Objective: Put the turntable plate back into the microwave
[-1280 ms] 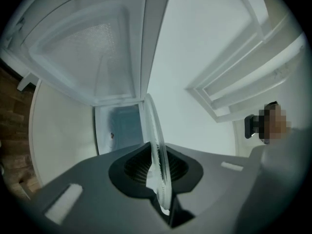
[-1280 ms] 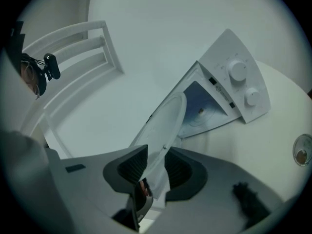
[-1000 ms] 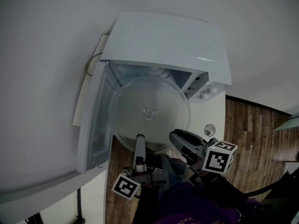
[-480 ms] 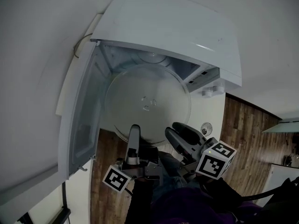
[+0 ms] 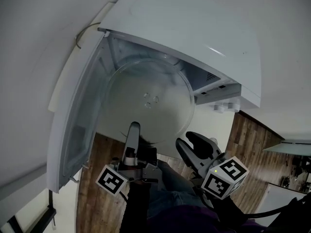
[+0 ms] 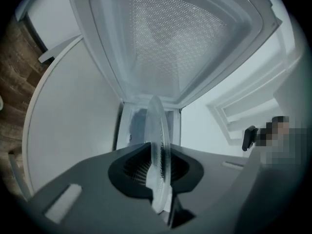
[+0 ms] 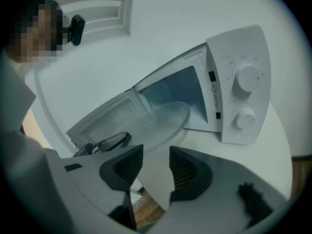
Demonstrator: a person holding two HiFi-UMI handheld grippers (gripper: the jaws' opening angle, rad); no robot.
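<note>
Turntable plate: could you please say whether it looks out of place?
Yes: the turntable plate juts partly out of the microwave, not seated, gripped at its near rim by the left tool alone; the right tool has just been opening, nothing between its jaws.

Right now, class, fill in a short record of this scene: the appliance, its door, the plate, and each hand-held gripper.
Microwave: white, with two knobs on its front panel
Door: swung wide open
Turntable plate: clear glass, far part inside the cavity, near edge still outside
Left hand-held gripper: shut on the plate's near rim
Right hand-held gripper: jaws have just been opening, nothing between them, clear of the plate
</note>
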